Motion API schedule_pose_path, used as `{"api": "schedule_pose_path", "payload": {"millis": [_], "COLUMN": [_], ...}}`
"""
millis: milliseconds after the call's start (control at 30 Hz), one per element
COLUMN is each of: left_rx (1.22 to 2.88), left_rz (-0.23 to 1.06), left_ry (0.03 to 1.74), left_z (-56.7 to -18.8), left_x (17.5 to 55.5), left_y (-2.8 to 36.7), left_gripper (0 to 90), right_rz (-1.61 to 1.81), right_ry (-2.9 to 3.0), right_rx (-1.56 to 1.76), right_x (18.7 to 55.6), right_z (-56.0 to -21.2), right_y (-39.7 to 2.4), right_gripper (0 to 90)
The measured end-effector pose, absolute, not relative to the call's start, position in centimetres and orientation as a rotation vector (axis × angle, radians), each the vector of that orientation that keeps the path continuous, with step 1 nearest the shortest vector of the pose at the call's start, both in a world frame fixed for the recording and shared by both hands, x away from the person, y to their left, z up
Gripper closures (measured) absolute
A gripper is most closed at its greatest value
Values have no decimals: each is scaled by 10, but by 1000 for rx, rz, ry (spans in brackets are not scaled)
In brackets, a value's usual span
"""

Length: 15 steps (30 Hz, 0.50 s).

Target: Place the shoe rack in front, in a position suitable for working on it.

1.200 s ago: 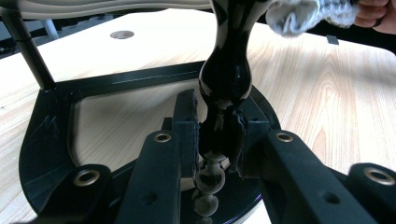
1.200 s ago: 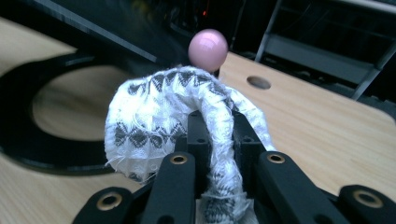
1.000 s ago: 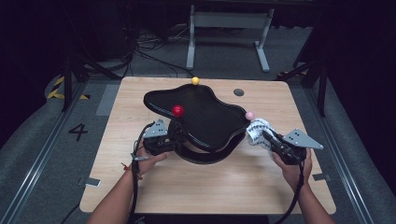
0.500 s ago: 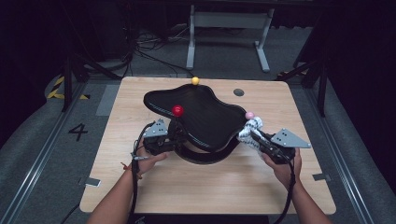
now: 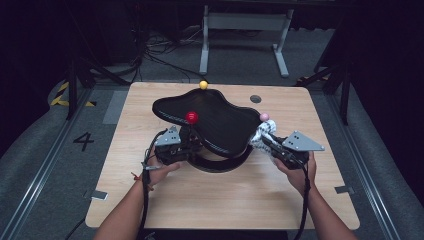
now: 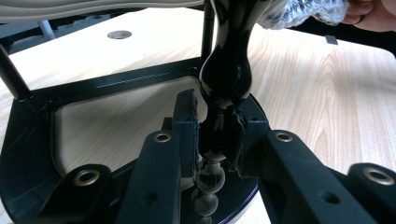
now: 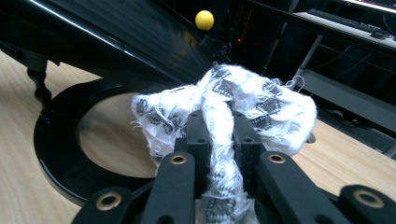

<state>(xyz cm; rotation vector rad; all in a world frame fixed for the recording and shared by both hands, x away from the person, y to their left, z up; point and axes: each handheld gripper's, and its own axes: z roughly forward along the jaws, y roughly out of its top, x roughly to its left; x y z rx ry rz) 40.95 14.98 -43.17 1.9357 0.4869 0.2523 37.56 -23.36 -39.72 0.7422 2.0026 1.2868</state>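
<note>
High view: pale wooden table (image 5: 200, 200), dark room.

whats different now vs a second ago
The right gripper, shut on the white cloth, has slid left along the table toward the edge of the black stand top. The left gripper has stayed clamped on the stand's turned post, and the stand has not shifted.

Black grippers (image 5: 176, 147); grey three-cornered plates; brass screws; trailing black cables.
</note>
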Motion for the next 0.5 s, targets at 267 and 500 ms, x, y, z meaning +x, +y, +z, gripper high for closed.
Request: {"api": "schedule_pose_path", "payload": {"millis": [267,500], "left_rx": [1937,1935], "left_rz": [279,280], "left_ry": [490,495], "left_z": [-432,-432], "left_x": [412,412], "left_y": [149,149], "left_gripper": [750,750], "right_rz": [1298,1314], "right_ry": [2010,2015], "right_rx": [698,663], "right_x": [379,374], "right_z": [-393,-387], "right_y": [-225,-219], "right_gripper": [812,812]}}
